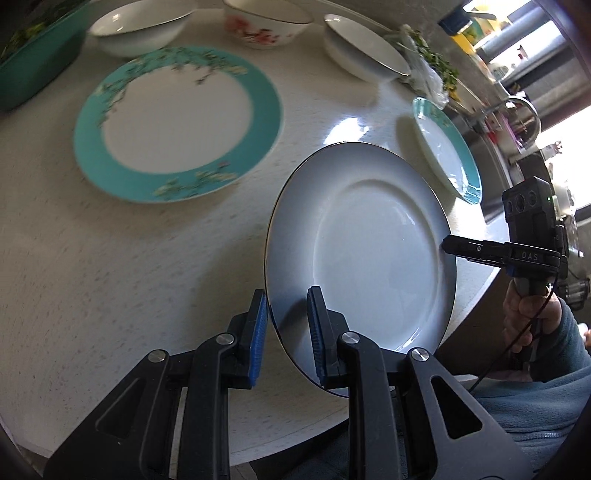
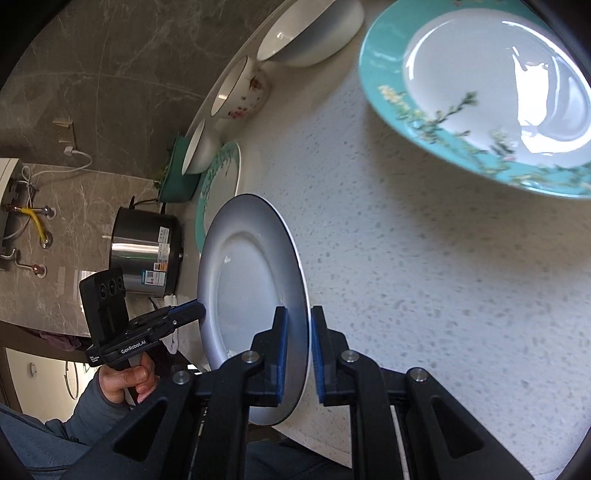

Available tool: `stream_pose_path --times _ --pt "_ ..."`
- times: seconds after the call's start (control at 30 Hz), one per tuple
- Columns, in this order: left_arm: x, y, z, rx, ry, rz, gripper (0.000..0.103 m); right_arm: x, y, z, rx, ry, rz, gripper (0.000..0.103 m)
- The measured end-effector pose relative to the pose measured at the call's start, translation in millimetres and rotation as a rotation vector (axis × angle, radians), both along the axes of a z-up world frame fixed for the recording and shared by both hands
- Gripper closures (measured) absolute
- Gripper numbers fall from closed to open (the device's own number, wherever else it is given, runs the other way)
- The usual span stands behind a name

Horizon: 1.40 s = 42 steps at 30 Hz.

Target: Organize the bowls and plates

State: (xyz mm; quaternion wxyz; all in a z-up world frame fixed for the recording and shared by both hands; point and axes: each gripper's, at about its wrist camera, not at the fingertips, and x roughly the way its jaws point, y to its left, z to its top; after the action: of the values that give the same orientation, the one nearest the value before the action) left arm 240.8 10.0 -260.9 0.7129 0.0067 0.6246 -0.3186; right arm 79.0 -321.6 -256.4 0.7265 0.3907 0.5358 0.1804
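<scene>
A round, pale speckled tabletop [image 1: 110, 277] fills both views. Beyond its far edge in the right wrist view stands a dark grey marble wall [image 2: 92, 74] with a plugged-in socket [image 2: 68, 150] and pipe fittings. A steel cooker [image 2: 147, 254] sits near it. Bright daylight enters through a window [image 1: 569, 147] beside a curved faucet [image 1: 524, 110].

White plate [image 1: 373, 240] with thin dark rim, turquoise-bordered plate [image 1: 177, 122] with white centre and blossom sprigs, plain white bowl [image 1: 142, 27], white bowl with pink flowers [image 1: 266, 22], speckled off-white table [image 1: 110, 277], blue gripper pads [image 1: 260, 332], green tray [image 1: 33, 70].
</scene>
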Motion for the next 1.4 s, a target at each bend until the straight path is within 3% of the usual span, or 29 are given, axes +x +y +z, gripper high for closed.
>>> stream_pose_path --times 0.5,1.0,1.07,1.1,1.13,1.2,1.27,1.37,1.4 --pt "2.7 45.0 -27.8 0.023 0.017 0.010 0.084 12.5 20.4 -17.2 -0.048 0.032 0.031 0.088" --pt "-5.6 33.1 -25.7 0.015 -0.006 0.040 0.079 13.9 23.3 -12.6 -0.090 -0.007 0.059 0.085" --pt "-5.9 34.8 -22.7 -0.001 -0.019 0.068 0.078 14.9 24.8 -11.6 -0.089 -0.014 0.069 0.079" --pt "-5.9 36.8 -21.0 -0.013 -0.026 0.081 0.071 15.2 24.9 -10.9 -0.085 -0.020 0.074 0.076" --pt "-5.6 40.3 -17.4 -0.016 -0.041 0.101 0.054 15.5 25.3 -9.7 -0.084 -0.029 0.076 0.069" --pt "-5.1 47.1 -9.5 -0.025 -0.068 0.136 0.035 16.0 26.3 -4.9 -0.098 -0.059 0.084 0.054" --pt "-4.4 55.1 -0.4 -0.037 -0.078 0.178 0.035 16.6 26.1 1.0 -0.141 -0.068 0.096 0.042" --pt "-0.5 70.4 19.6 -0.053 -0.110 0.266 0.034 18.4 18.9 18.2 -0.205 -0.078 0.097 0.041" --pt "2.5 75.3 27.3 -0.076 -0.122 0.292 0.028 21.4 16.0 29.5 -0.198 -0.110 0.096 0.041"
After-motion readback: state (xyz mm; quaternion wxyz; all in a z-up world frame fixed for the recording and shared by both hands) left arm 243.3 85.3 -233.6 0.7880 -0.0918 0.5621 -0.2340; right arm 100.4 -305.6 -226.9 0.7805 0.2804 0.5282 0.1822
